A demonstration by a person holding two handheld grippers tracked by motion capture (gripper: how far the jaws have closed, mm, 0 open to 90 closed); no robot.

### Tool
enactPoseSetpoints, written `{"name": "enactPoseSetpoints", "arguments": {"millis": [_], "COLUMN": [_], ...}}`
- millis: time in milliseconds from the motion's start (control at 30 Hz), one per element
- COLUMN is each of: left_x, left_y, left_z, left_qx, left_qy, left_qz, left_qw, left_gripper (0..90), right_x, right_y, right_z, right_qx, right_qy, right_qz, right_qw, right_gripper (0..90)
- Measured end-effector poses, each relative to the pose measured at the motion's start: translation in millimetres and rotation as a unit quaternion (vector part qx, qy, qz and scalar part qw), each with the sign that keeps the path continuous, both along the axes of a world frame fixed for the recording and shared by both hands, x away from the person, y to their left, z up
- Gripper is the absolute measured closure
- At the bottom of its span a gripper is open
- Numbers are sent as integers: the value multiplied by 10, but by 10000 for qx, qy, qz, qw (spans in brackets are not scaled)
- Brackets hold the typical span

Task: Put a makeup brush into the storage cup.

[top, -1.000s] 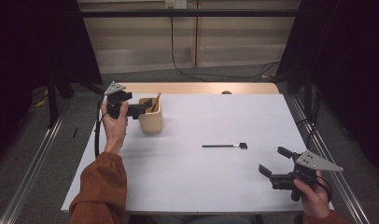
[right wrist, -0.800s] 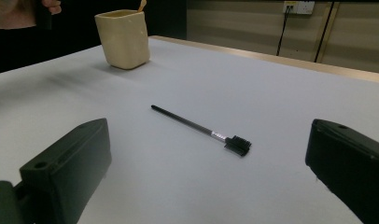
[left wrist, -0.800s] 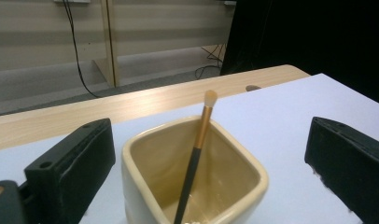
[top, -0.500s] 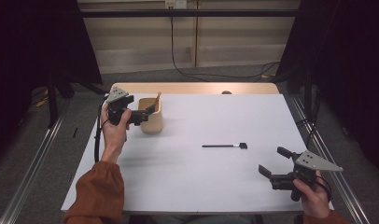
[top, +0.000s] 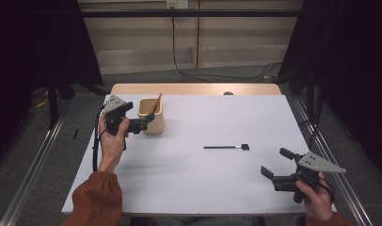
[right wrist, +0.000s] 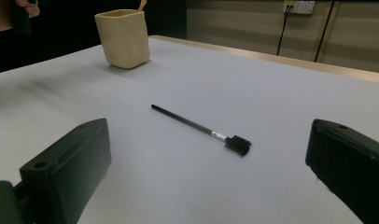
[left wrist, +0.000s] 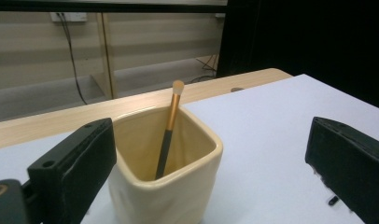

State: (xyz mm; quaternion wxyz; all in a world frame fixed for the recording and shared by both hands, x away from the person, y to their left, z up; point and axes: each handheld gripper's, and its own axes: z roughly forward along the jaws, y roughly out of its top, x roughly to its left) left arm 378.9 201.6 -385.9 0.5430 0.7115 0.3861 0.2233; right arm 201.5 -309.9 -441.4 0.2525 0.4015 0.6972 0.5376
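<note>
White sheet covers the table (top: pixel 189 183), wooden edge showing at the far side; dark curtains left and right, cables on the floor behind.

High view: left gripper (top: pixel 141 123) held at the near-left side of the cream cup (top: pixel 150 114), jaws spread, the tips right at the cup's wall; contact cannot be confirmed. Cup stands upright near the far-left corner, an orange-handled brush (top: pixel 157 102) leaning inside it. Black spoolie brush (top: pixel 226 147) lies flat mid-table, head pointing right. Right gripper (top: pixel 277 164) hangs near the front-right corner, jaws spread, well apart from the spoolie brush.

Left gripper view: cup (left wrist: pixel 169 182) sits between the two parted jaws, close to the left one. Brush (left wrist: pixel 168 128) leans on the cup's far inner wall, pale tip up.

Right gripper view: jaws wide apart, nothing between them. Spoolie brush (right wrist: pixel 197 128) lies ahead on the sheet, head nearer the camera. Cup (right wrist: pixel 122 38) stands farther off, upper left.
</note>
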Motion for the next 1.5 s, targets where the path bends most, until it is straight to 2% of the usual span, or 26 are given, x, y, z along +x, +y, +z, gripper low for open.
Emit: {"name": "enactPoseSetpoints", "arguments": {"millis": [100,167,233,333,400,467,567,667,767,833,1000,1033,1133,1200,1300,1400,1500], "left_x": [-63,-96,-126,-197,-241,-287,-351,-415,-498,-557,-693,-721,-823,-906,-980,-1061,-1134], "left_y": [61,80,112,145,168,197,249,269,296,305,328,324,328,329,347,343,356], "left_z": [31,17,-7,-63,-93,-112,-137,-153,-191,-212,-261,-267,-279,-279,-272,-277,-343], "left_qx": [-72,-2,-63,-41,-162,-28,-196,10,5,58,-51,-36,-142,-99,-236,-131,-150], "left_qy": [-89,-167,-86,-204,-182,-183,-127,-162,-133,-102,-221,-256,-125,-276,-255,-327,-372], "left_qz": [63,199,160,184,154,139,187,251,337,261,61,95,191,268,185,148,101], "left_qw": [9999,9997,9998,9996,9996,9997,9996,9996,9993,9996,9997,9996,9996,9992,9992,9993,9991], "left_gripper": [19,27,36,36,35,34,31,25,24,23,20,22,20,20,17,17,17], "right_x": [-1,0,-1,-1,2,3,6,5,4,4,4,5,1,3,7,4,8], "right_y": [2,3,3,3,1,2,3,5,6,6,5,6,3,1,5,4,2], "right_z": [-1,0,2,2,1,0,-3,0,-1,0,-1,-2,2,1,-1,1,-2], "right_qx": [20,30,-1,1,12,21,14,18,12,18,20,11,3,14,10,7,11], "right_qy": [11,8,2,6,5,10,25,17,21,17,21,19,-2,-3,18,6,14], "right_qz": [-7,-9,8,4,-2,-9,-10,-10,-12,-13,-19,-16,-8,-18,-15,-8,-15], "right_qw": [10000,10000,10000,10000,10000,10000,10000,10000,10000,10000,10000,10000,10000,10000,10000,10000,10000], "right_gripper": [0,0,0,0,0,0,0,0,0,0,0,0,0,0,0,0,0]}}
